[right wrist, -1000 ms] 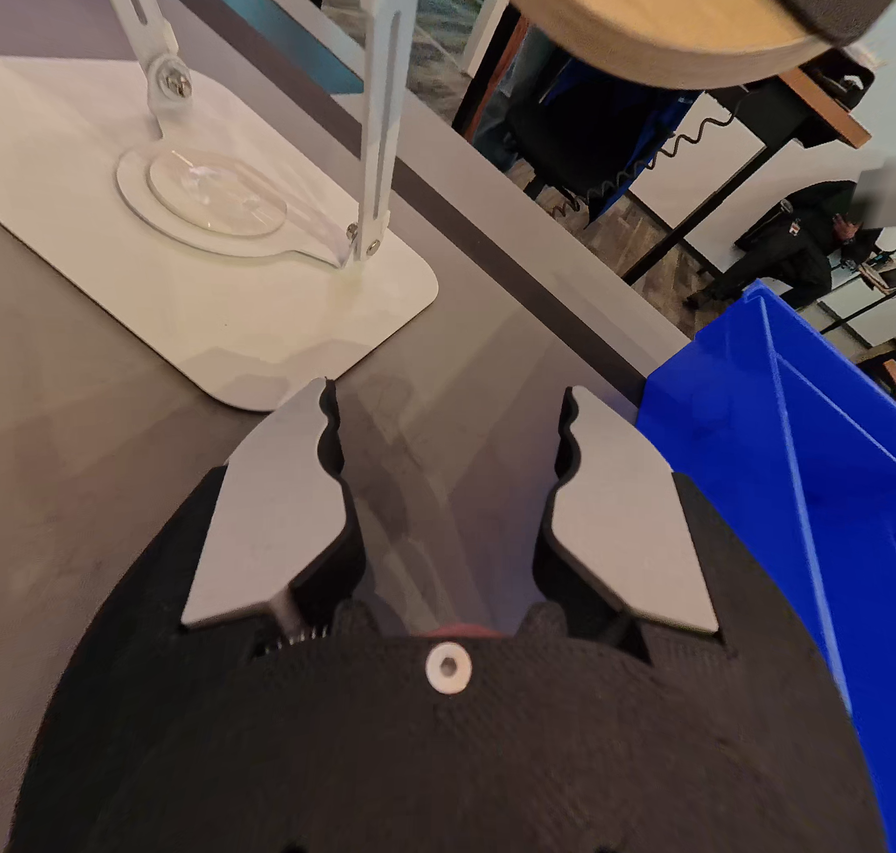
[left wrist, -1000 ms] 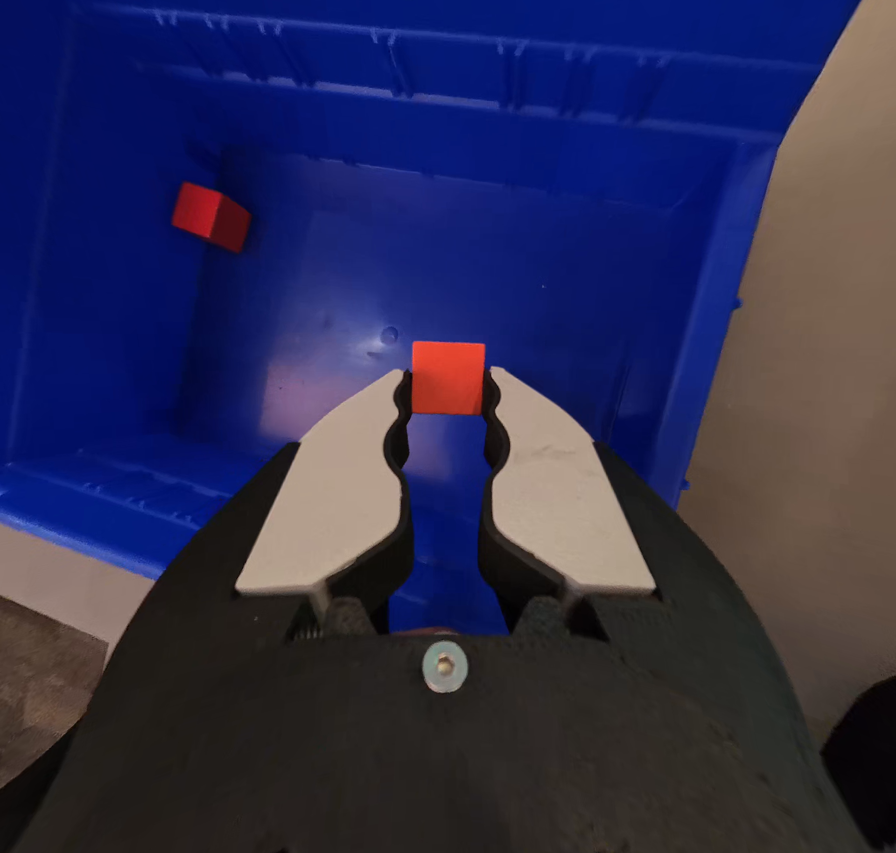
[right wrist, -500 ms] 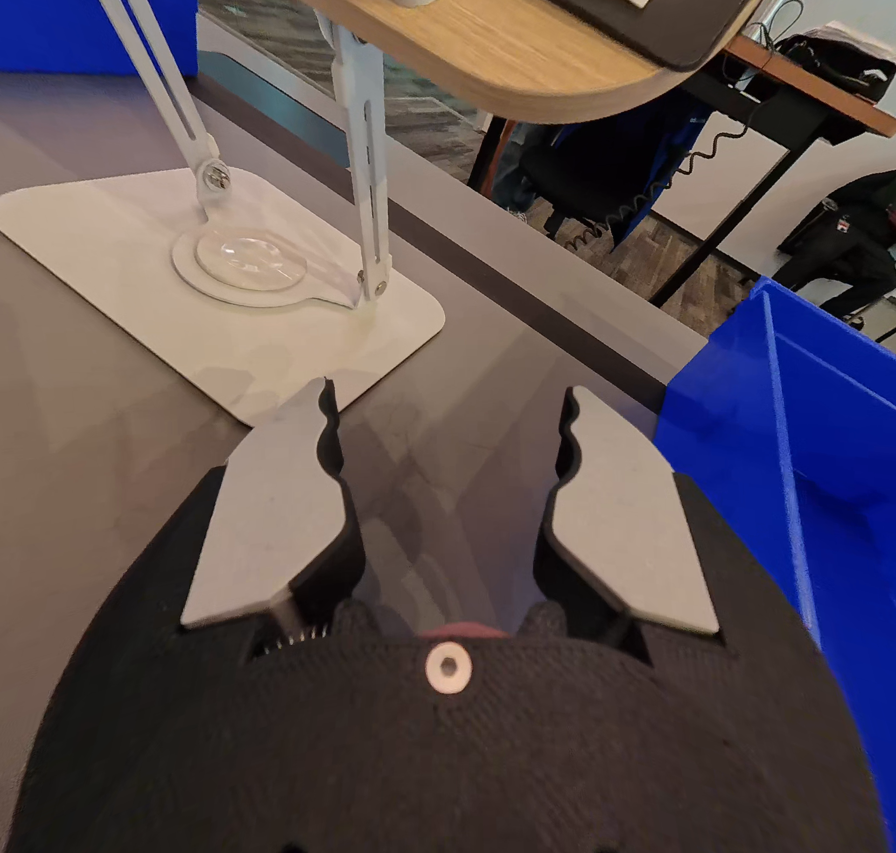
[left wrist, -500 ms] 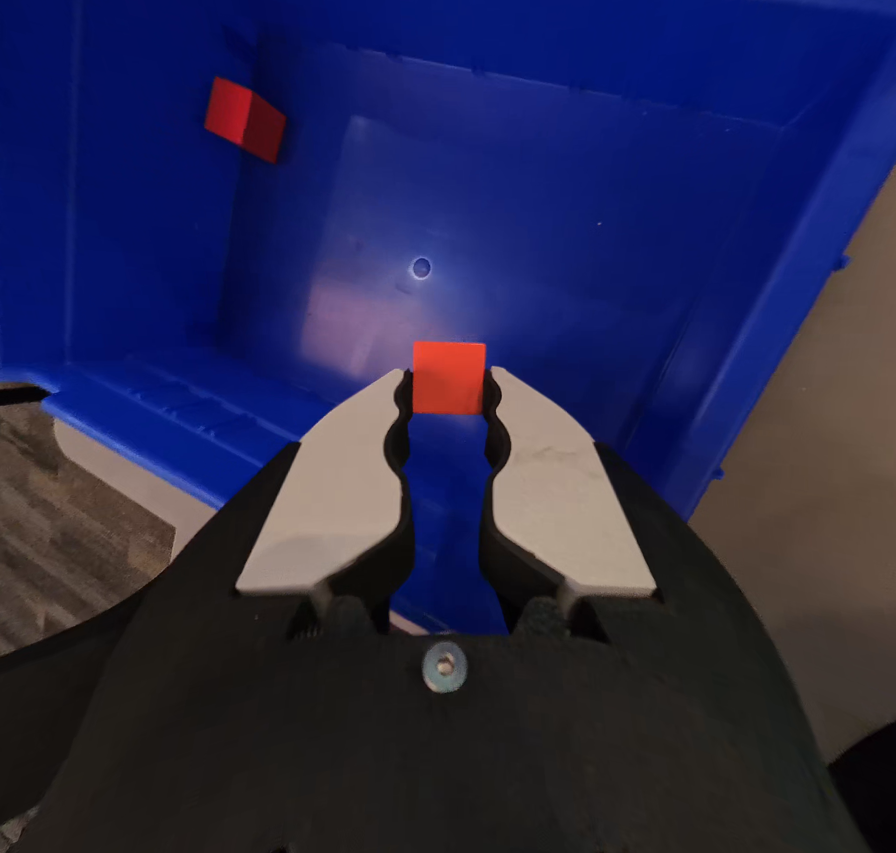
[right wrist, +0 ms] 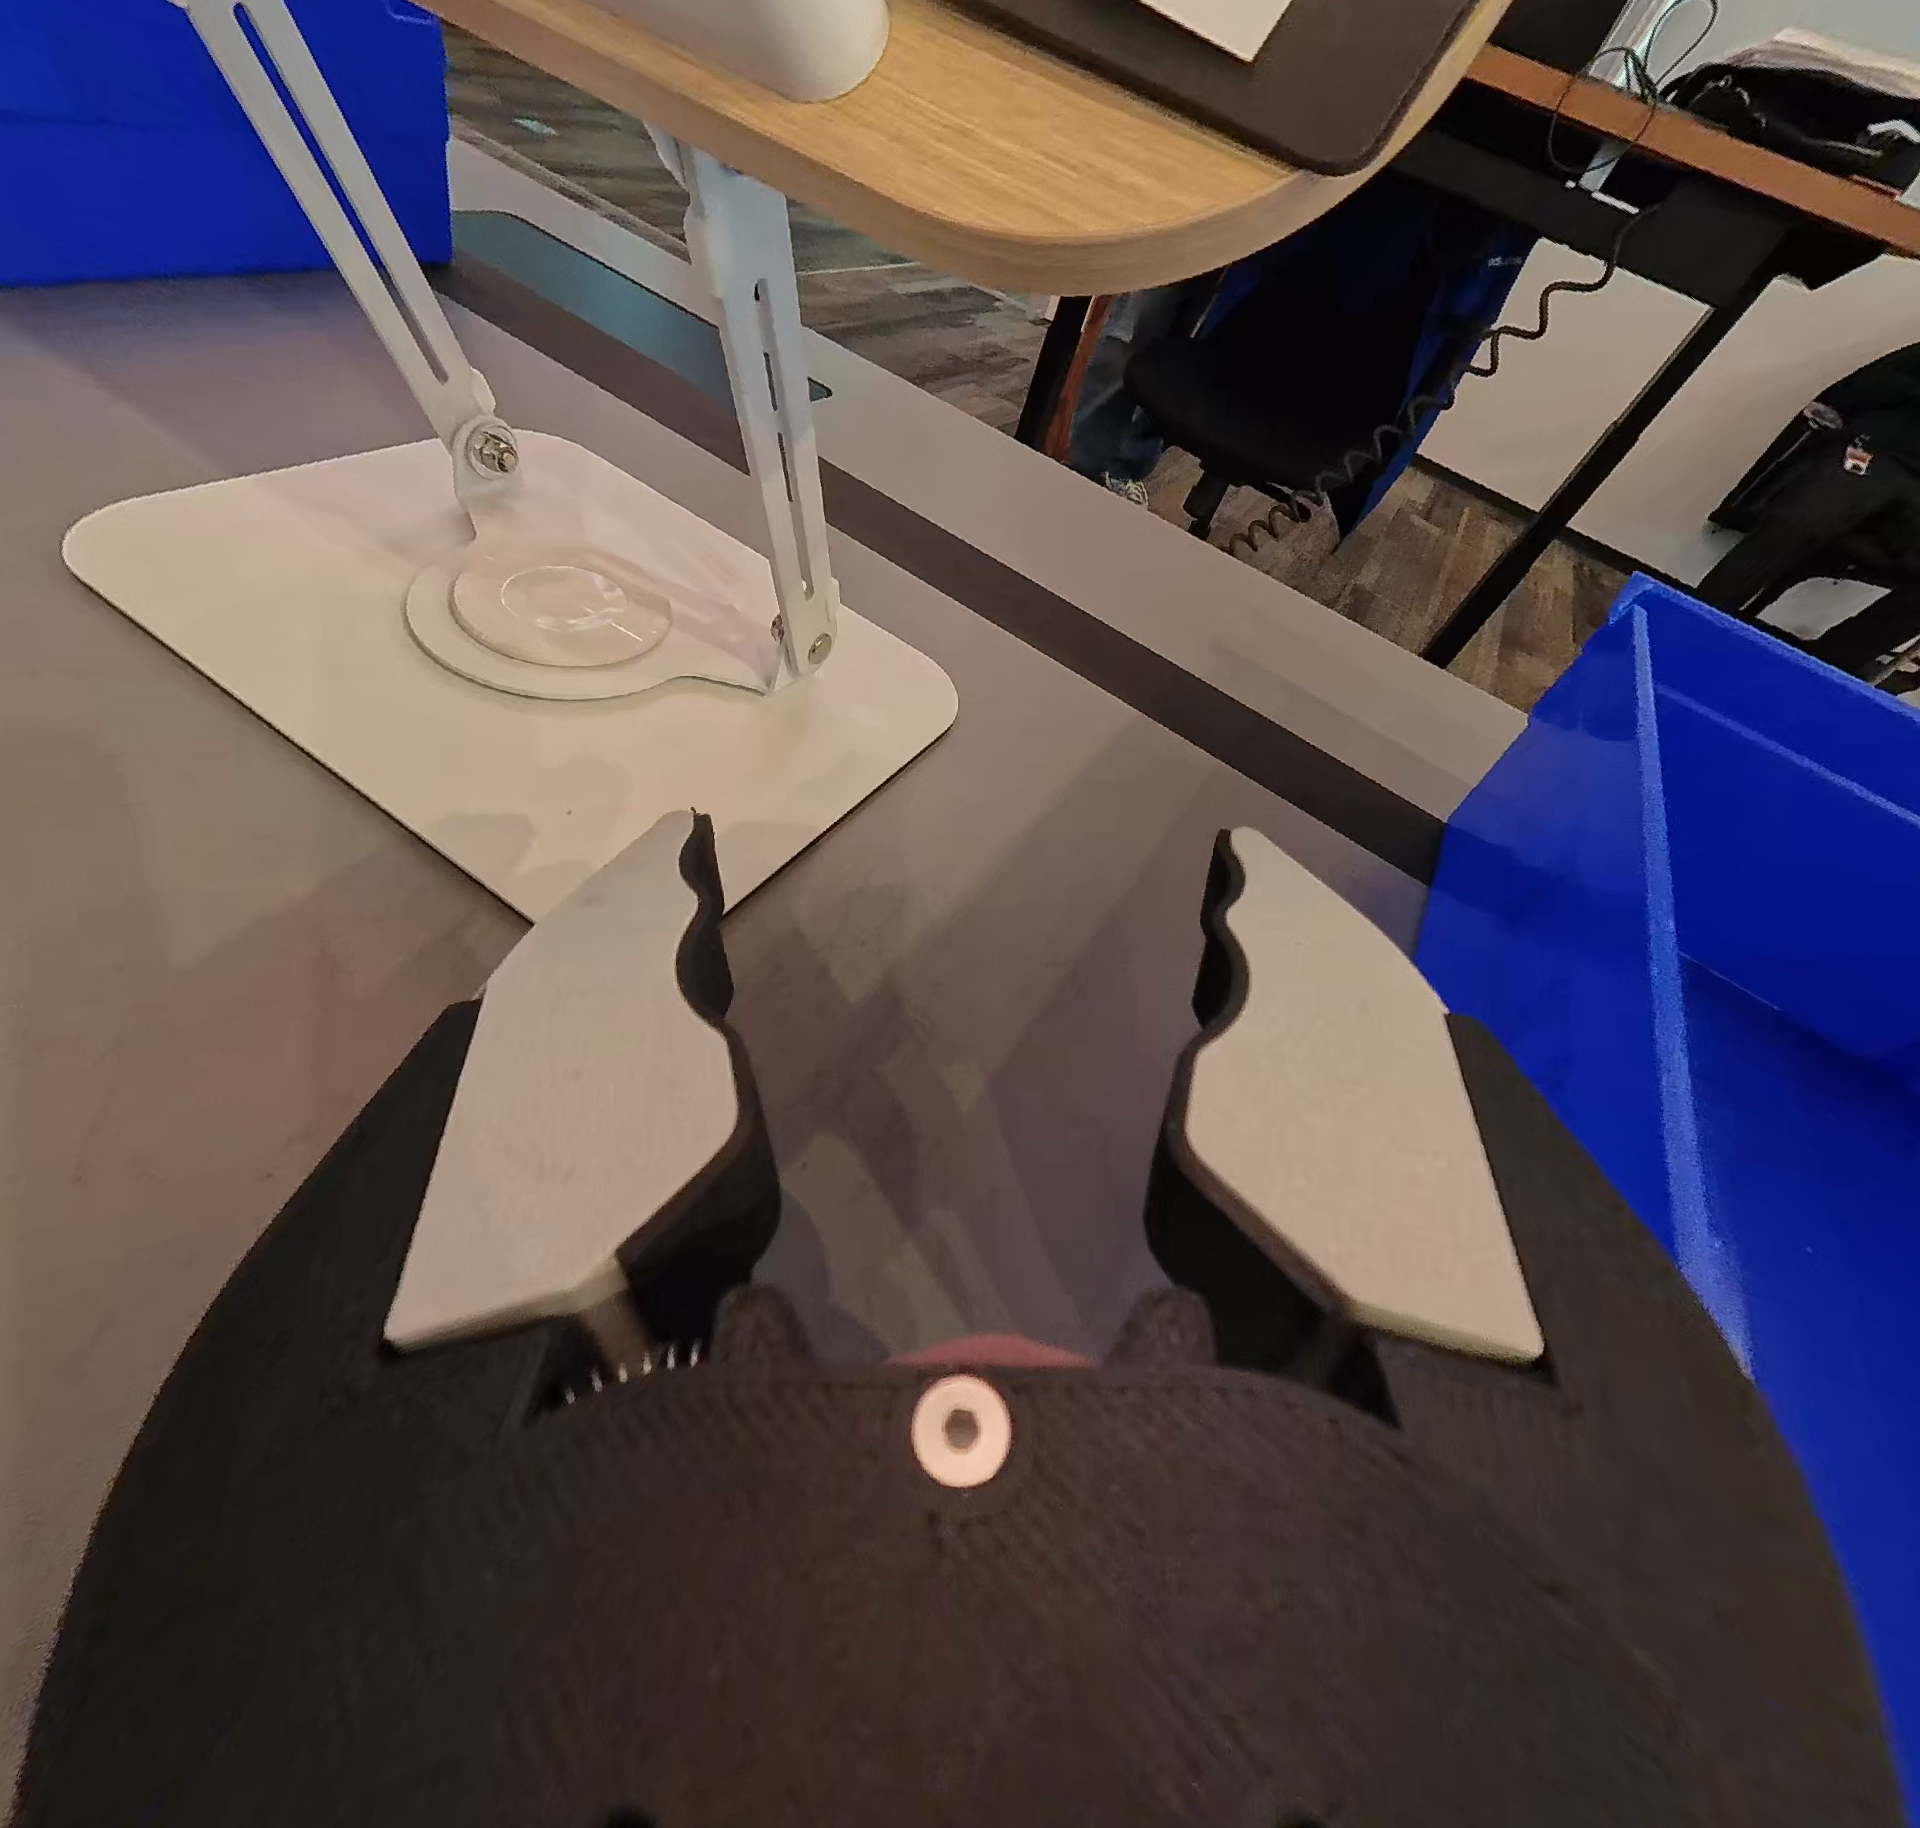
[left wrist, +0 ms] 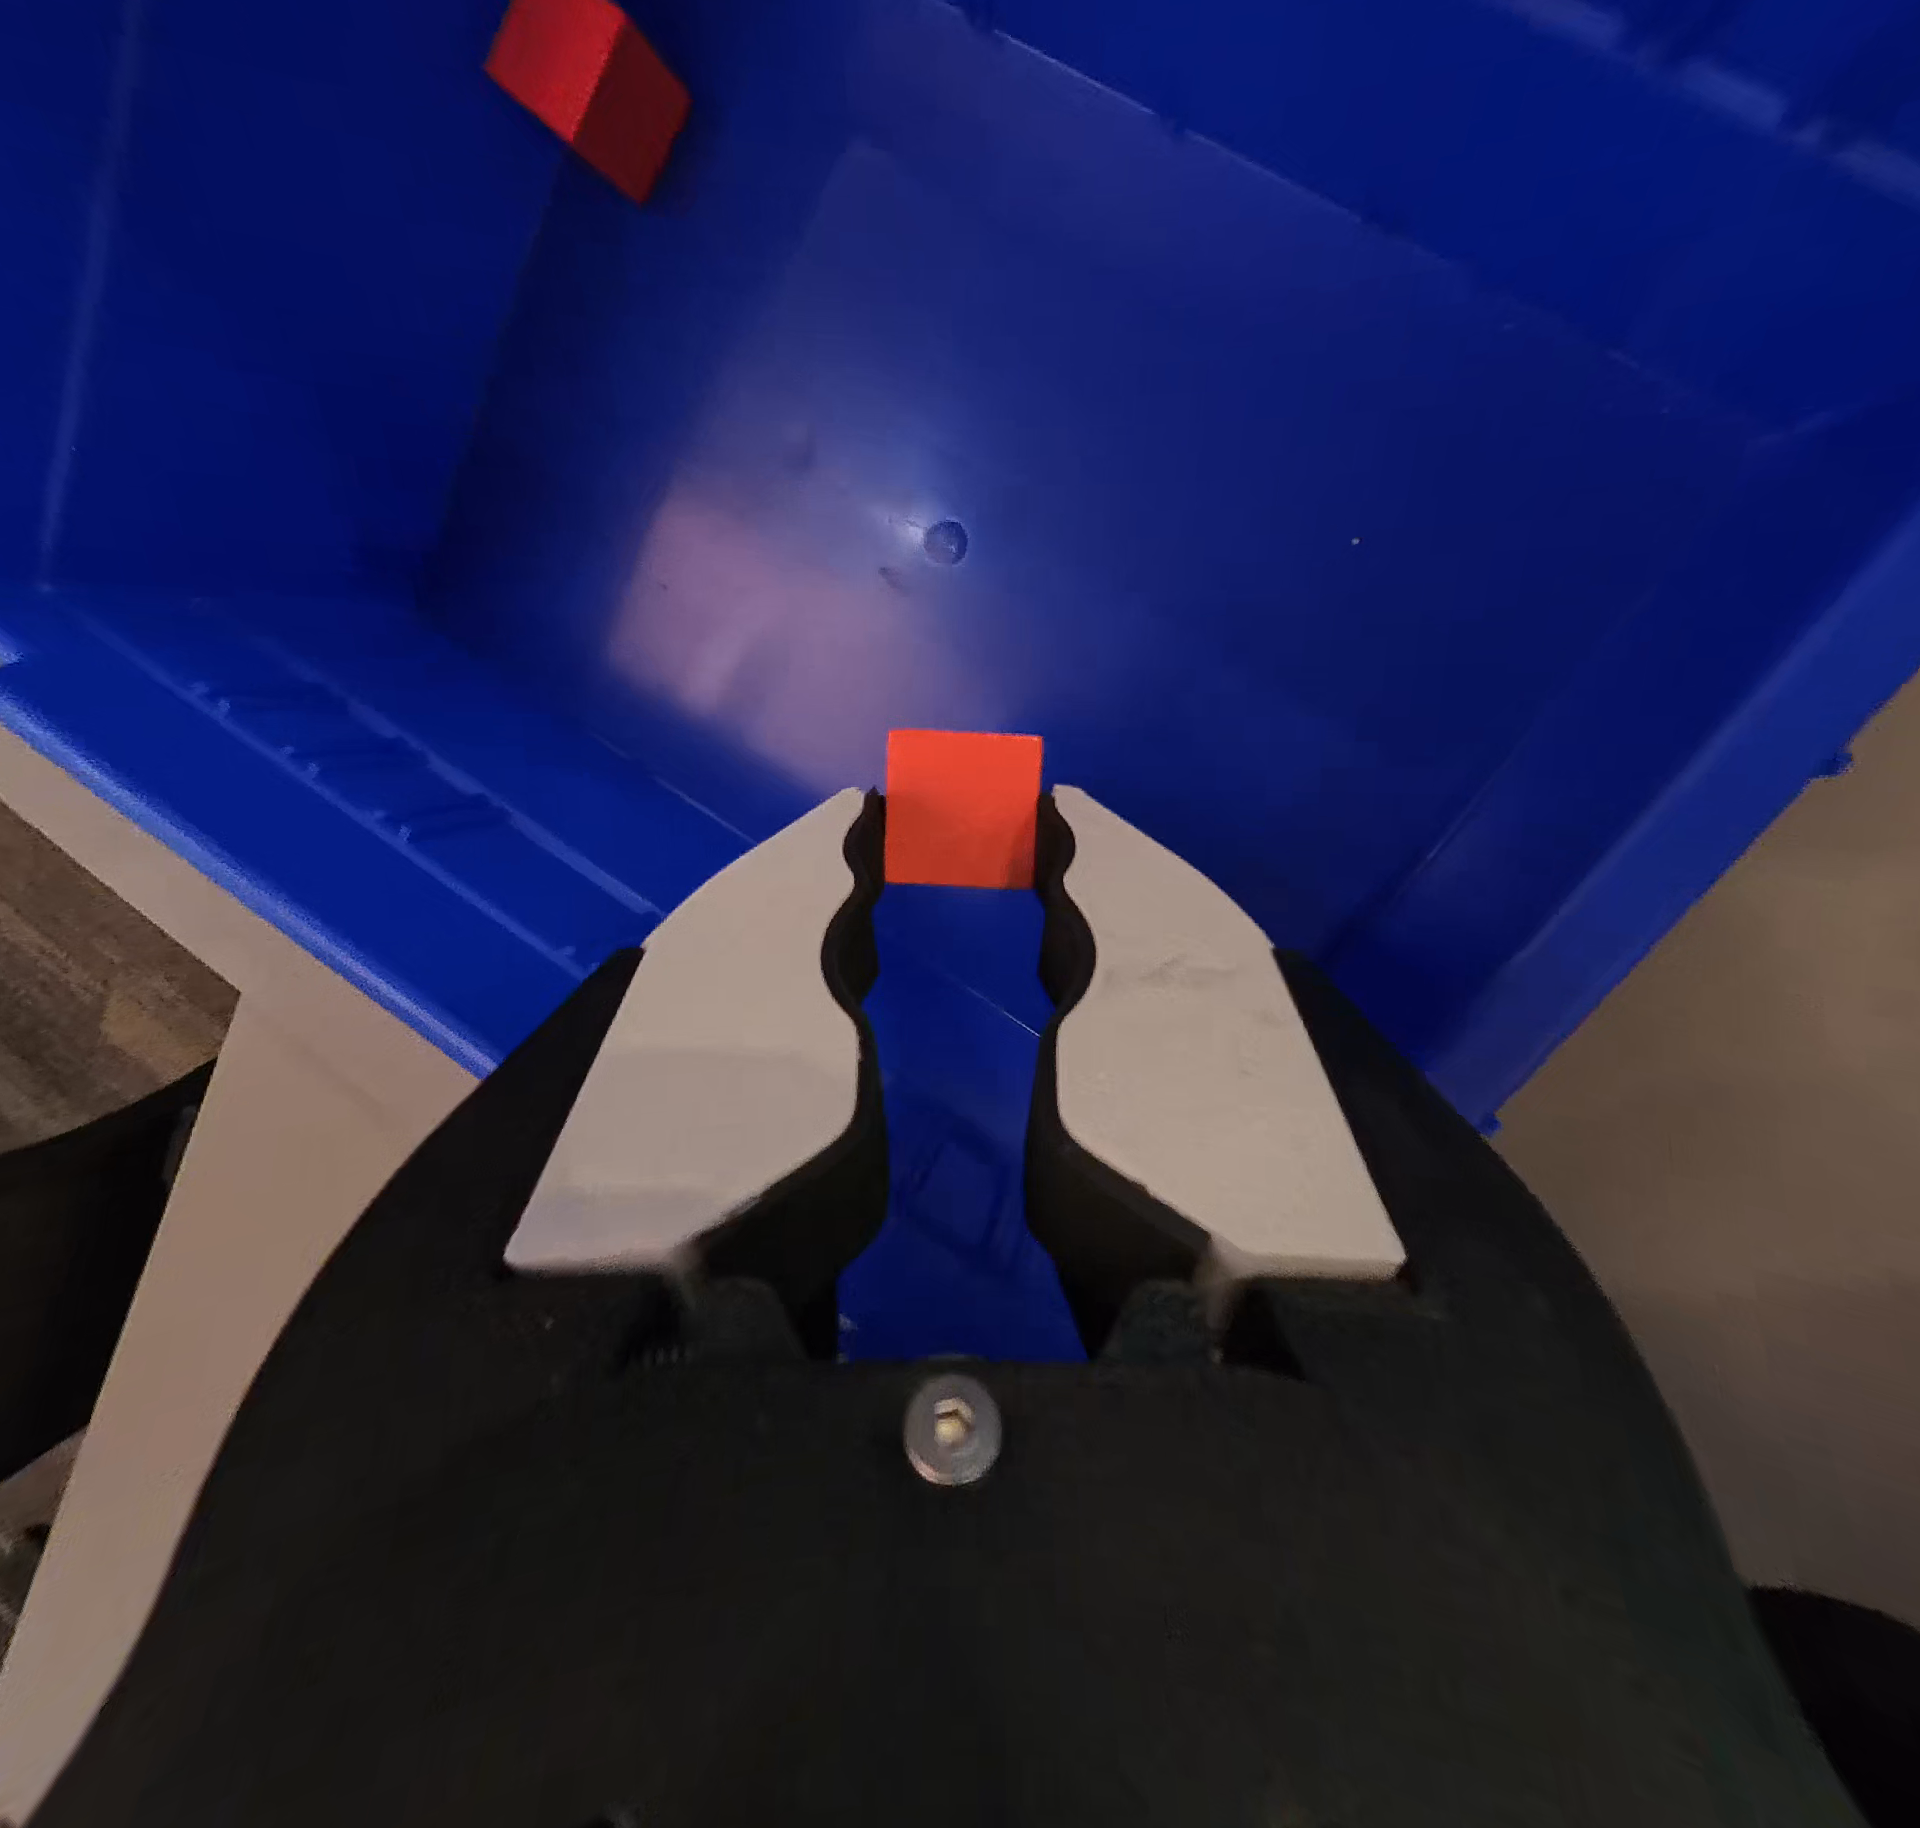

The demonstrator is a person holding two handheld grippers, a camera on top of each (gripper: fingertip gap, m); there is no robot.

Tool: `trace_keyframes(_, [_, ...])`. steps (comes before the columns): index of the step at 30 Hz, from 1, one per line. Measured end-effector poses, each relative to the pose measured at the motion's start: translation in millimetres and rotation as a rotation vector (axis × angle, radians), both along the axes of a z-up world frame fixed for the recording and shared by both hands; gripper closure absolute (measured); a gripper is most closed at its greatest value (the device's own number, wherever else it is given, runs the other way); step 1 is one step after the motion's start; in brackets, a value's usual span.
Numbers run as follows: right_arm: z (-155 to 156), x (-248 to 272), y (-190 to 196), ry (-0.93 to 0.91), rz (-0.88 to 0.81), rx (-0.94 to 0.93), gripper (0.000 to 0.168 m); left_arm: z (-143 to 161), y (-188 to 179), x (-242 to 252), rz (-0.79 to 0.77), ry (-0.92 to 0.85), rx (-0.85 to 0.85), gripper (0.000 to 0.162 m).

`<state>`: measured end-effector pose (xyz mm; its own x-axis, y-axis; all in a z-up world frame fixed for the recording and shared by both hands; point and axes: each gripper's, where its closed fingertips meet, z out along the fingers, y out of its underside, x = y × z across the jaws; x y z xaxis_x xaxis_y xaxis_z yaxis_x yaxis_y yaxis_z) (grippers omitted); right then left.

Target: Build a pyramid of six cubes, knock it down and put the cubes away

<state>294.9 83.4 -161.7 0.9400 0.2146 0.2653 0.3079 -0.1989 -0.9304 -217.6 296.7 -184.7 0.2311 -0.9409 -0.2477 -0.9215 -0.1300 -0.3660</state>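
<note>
in the left wrist view, a deep blue bin is filling nearly the whole frame, sitting on a pale tabletop that is showing at both lower corners, with a strip of grey patterned floor lying beyond the table's left edge. a darker red cube is lying on the bin floor close against its far-left wall. compared with half a second ago, that cube is sitting higher and further right in the frame and more of the bin's near wall is showing, so the view is swinging. the left gripper is hanging over the bin's near corner, tilted downward, its jaws pinching a bright orange-red cube at the very tips. in the right wrist view, a grey desk is carrying a white stand base with two slotted white legs under a wooden shelf; office chairs and desks are standing behind. the blue bin's wall is rising at the right. more of the shelf is showing than before. the right gripper is hovering low over the desk, jaws spread wide, holding nothing.
</note>
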Motion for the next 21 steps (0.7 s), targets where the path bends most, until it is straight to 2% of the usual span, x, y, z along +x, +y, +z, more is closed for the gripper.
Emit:
trace_keyframes(1, [0.4, 0.1, -0.1, 0.002, 0.000, 0.002, 0.079, -1.1, -2.1, 1.4, -0.002, 0.002, 0.014, 0.134])
trace_keyframes(7, [1.6, 1.0, -0.6, 0.008, -0.002, 0.009, 0.079, -0.6, -40.7, 6.3, 0.015, -0.010, 0.012, 0.134])
trace_keyframes(13, [1.7, 2.1, -0.7, 0.011, -0.008, 0.010, 0.079, -1.4, -89.0, 5.2, -0.037, 0.004, 0.028, 0.134])
trace_keyframes(21, [0.9, 1.6, -0.3, 0.002, -0.008, 0.007, 0.079, -0.6, -118.6, 3.2, -0.032, -0.014, 0.043, 0.134])
